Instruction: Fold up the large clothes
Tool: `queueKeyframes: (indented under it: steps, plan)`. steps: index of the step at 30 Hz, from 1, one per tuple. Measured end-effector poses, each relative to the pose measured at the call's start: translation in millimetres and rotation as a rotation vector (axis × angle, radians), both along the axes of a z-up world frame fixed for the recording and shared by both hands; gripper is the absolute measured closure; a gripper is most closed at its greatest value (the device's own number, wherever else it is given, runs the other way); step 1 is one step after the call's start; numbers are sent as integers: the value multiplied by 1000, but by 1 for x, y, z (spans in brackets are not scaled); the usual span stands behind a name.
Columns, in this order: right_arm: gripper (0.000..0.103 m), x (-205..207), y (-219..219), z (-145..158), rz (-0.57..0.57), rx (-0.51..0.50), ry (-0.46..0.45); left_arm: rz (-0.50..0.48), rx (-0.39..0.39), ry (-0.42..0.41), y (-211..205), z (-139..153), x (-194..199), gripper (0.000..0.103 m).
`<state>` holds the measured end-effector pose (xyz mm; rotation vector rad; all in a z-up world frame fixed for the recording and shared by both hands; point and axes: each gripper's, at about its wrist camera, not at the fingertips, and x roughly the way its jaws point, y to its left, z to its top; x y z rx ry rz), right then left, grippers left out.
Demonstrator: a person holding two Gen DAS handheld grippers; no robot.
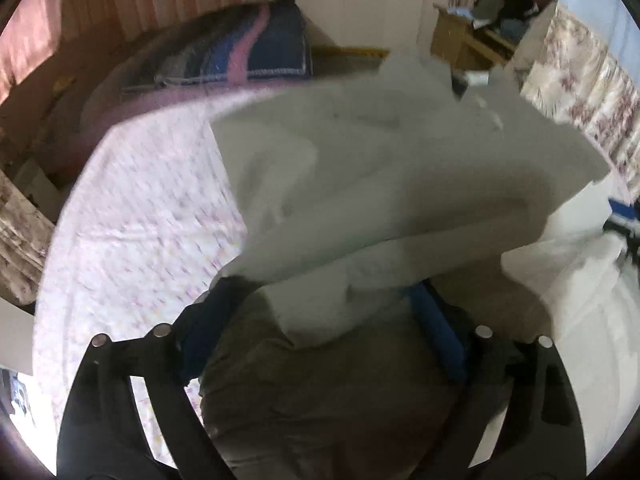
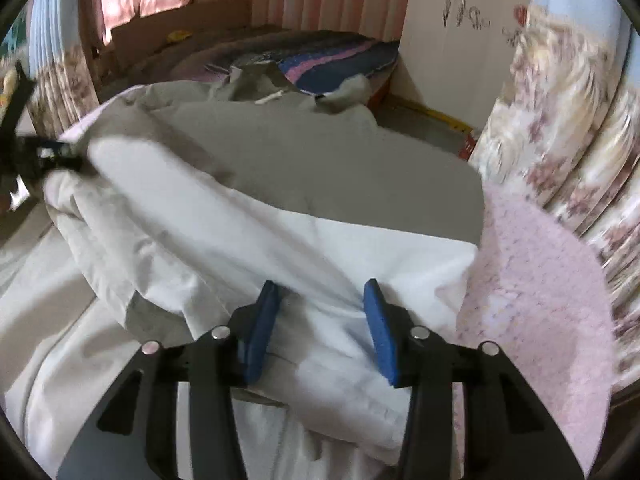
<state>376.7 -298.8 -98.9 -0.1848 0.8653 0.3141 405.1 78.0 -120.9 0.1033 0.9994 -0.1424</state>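
A large white garment (image 1: 380, 168) lies bunched on the bed, blurred in the left wrist view. One fold hangs over my left gripper (image 1: 316, 300), whose blue pads (image 1: 436, 332) stand wide apart. Darker olive-brown cloth (image 1: 320, 392) fills the gap, and no pad presses on it. In the right wrist view the same garment (image 2: 248, 216) spreads out with a greyer far half. My right gripper (image 2: 320, 284) stands over its near edge, jaws apart, with a white fold between the blue pads (image 2: 380, 332) but not pinched. The left gripper (image 2: 40, 152) shows at the garment's left end.
The bed has a pink flowered sheet (image 1: 140, 220) (image 2: 540, 300). A dark blue and pink striped blanket (image 1: 248, 52) (image 2: 332, 60) lies on the bed beyond. Flowered curtains (image 2: 560, 120) hang on the right. A wooden shelf with piled clothes (image 1: 460, 40) stands by the far wall.
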Motion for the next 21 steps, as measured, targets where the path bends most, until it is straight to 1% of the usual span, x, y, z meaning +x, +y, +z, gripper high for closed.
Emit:
queueKeyframes:
  steps: [2, 3, 4, 6, 7, 9, 10, 11, 12, 13, 14, 15, 16, 17, 18, 20, 21]
  plan:
    - [58, 4, 1, -4, 25, -25, -3, -18, 37, -19, -1, -5, -4, 12]
    - [58, 5, 2, -7, 40, -43, -10, -26, 45, -22, -2, -7, -4, 12]
    - [57, 7, 1, -8, 46, -41, -8, -27, 35, -17, -1, -8, -1, 12]
    - [57, 15, -5, -8, 49, -1, 13, -29, 4, 2, 5, -9, 4, 11]
    - [57, 17, -9, -7, 47, 21, 26, -33, 8, 8, 4, -8, 6, 11]
    - [57, 18, -10, -3, 40, 29, 46, -49, 31, 25, 1, -5, 7, 11]
    - [56, 16, -12, 1, 22, 32, 66, -54, 42, 27, 3, -1, 6, 14]
    - [54, 14, -15, 7, -4, 40, 79, -56, 50, 25, 5, 5, 3, 17]
    - [50, 7, -20, 17, -35, 51, 78, -55, 52, 12, 8, 16, -7, 17]
    - [40, -4, -26, 28, -48, 61, 54, -42, 63, -6, 12, 27, -13, 11]
    - [28, -15, -31, 38, -57, 62, 13, -19, 93, -50, 15, 40, -23, 3]
    - [25, -21, -36, 47, -77, 59, -35, -4, 113, -109, 18, 53, -30, 3]
    - [24, -23, -40, 55, -109, 60, -76, 6, 113, -143, 19, 63, -32, 3]
    - [24, -18, -45, 62, -148, 77, -91, 18, 97, -156, 20, 72, -30, 3]
    - [24, -11, -48, 63, -169, 94, -88, 42, 65, -148, 21, 78, -20, 3]
    - [25, 7, -46, 60, -204, 116, -68, 66, 19, -107, 18, 76, 3, 3]
    - [26, 22, -42, 51, -208, 119, -25, 67, 7, -87, 16, 71, 13, 3]
